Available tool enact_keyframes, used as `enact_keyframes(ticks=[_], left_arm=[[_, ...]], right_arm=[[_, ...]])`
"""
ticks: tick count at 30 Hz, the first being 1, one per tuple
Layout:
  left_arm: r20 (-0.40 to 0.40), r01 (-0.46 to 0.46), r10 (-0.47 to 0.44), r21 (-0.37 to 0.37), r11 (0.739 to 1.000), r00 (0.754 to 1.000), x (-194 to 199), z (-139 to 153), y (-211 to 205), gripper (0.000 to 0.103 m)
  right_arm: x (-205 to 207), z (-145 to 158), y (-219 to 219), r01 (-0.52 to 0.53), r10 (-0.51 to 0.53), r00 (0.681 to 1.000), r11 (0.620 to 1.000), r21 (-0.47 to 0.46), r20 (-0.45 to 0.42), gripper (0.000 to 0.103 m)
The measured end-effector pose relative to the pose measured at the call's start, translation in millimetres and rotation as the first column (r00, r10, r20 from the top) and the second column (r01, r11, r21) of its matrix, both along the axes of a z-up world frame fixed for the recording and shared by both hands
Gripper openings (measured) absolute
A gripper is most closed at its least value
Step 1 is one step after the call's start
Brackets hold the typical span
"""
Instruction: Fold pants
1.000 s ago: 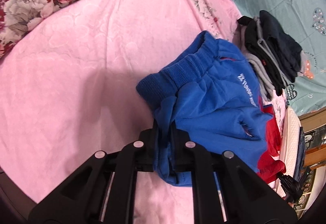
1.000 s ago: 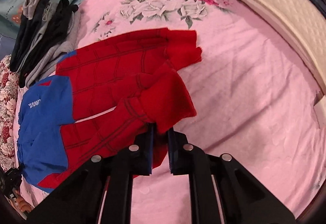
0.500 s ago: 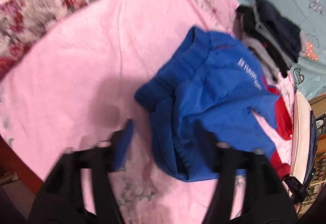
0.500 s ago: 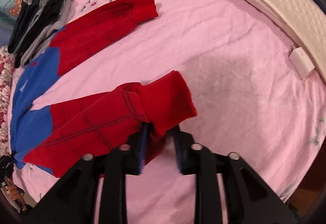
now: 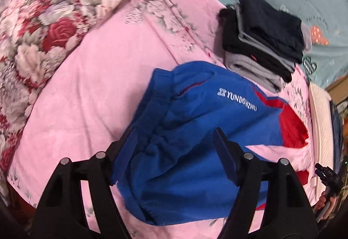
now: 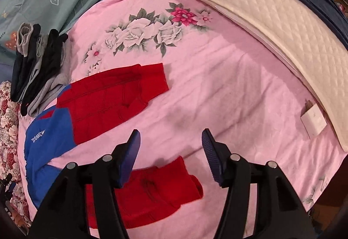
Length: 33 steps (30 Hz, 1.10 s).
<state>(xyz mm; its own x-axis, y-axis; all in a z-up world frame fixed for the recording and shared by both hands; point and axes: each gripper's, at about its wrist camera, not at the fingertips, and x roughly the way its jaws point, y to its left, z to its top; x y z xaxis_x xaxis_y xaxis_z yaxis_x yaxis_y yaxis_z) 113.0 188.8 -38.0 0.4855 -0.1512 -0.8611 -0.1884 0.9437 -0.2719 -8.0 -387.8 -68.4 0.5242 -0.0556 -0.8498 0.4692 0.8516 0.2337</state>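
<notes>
Both grippers hover apart over the pants (image 5: 184,130). Left gripper (image 5: 174,147) wide, empty. Right gripper (image 6: 169,152) opening, empty; red leg cuff (image 6: 165,182) at 6 o'clock.

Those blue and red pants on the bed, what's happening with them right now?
A person with a gripper in each hand has the pants lying spread on the pink bedsheet, legs apart, not yet folded. The left gripper hangs open over the blue waist; the right gripper is opening above a red leg cuff. Neither holds fabric.
</notes>
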Motion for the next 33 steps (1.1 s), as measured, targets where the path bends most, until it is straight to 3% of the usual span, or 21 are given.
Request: enact_keyframes(ticks=[4,6,9,11,13,14,15,17,20,23,26,29,31,33], left_arm=[[-0.022,0.079,-0.079,0.007,0.997,0.997,-2.9,-16.2,-20.0,0.074],[-0.051,0.096,-0.095,0.023,0.995,0.994,-1.7,-27.6,-27.4,0.073],[-0.095,0.113,-0.115,-0.027,0.993,0.989,-4.2,-42.8,-32.2,0.073],[-0.104,0.113,-0.118,-0.046,0.992,0.988,-11.9,-48.6,-34.5,0.073],[-0.099,0.112,-0.117,-0.053,0.992,0.988,-21.2,-52.1,-35.7,0.073],[-0.100,0.110,-0.114,-0.044,0.993,0.988,-23.8,-53.8,-35.9,0.073],[-0.106,0.103,-0.105,-0.024,0.994,0.989,-25.7,-55.7,-35.0,0.073],[-0.128,0.085,-0.081,0.020,0.996,0.988,-26.5,-62.5,-31.4,0.073],[-0.147,0.080,-0.076,0.023,0.997,0.986,-24.2,-70.9,-26.5,0.073],[-0.142,0.086,-0.081,0.028,0.996,0.986,-26.9,-70.8,-27.3,0.073],[-0.142,0.105,-0.104,-0.001,0.994,0.984,-38.6,-67.3,-28.0,0.073],[-0.135,0.118,-0.121,-0.027,0.993,0.983,-60.5,-62.7,-27.6,0.073],[-0.125,0.127,-0.132,-0.048,0.991,0.983,-77.3,-59.0,-27.4,0.073],[-0.124,0.140,-0.149,-0.076,0.987,0.981,-88.9,-58.1,-28.6,0.073]], right_arm=[[-41.8,-19.9,5.0,-0.011,0.012,1.000,0.998,0.062,-0.011,0.059],[-60.6,-35.5,6.3,-0.014,0.017,1.000,0.990,0.141,-0.020,0.059],[-78.9,-52.3,15.8,-0.046,0.047,0.999,0.966,0.256,0.003,0.059],[-72.5,-55.8,29.0,-0.089,0.088,0.996,0.964,0.250,0.014,0.059],[-59.9,-61.8,40.6,-0.115,0.115,0.993,0.963,0.243,0.014,0.041],[-54.7,-63.8,43.7,-0.125,0.125,0.992,0.964,0.233,0.013,0.002],[-49.3,-65.0,48.7,-0.135,0.134,0.991,0.968,0.211,0.019,0.000],[-51.1,-57.2,45.7,-0.100,0.092,0.995,0.977,0.188,0.047,0.000],[-79.9,-15.4,26.4,0.021,-0.033,0.991,0.996,0.092,0.128,0.000],[-106.6,1.9,5.4,0.090,-0.098,0.987,0.994,0.068,0.129,0.000],[-112.5,-22.9,3.7,0.040,-0.052,0.997,0.975,0.217,0.049,0.005],[-100.9,-49.6,22.4,-0.026,0.020,0.999,0.956,0.291,0.025,0.017],[-87.0,-62.5,36.0,-0.077,0.074,0.997,0.941,0.328,0.022,0.019],[-71.2,-68.7,45.7,-0.101,0.104,0.995,0.945,0.312,0.007,0.034]])
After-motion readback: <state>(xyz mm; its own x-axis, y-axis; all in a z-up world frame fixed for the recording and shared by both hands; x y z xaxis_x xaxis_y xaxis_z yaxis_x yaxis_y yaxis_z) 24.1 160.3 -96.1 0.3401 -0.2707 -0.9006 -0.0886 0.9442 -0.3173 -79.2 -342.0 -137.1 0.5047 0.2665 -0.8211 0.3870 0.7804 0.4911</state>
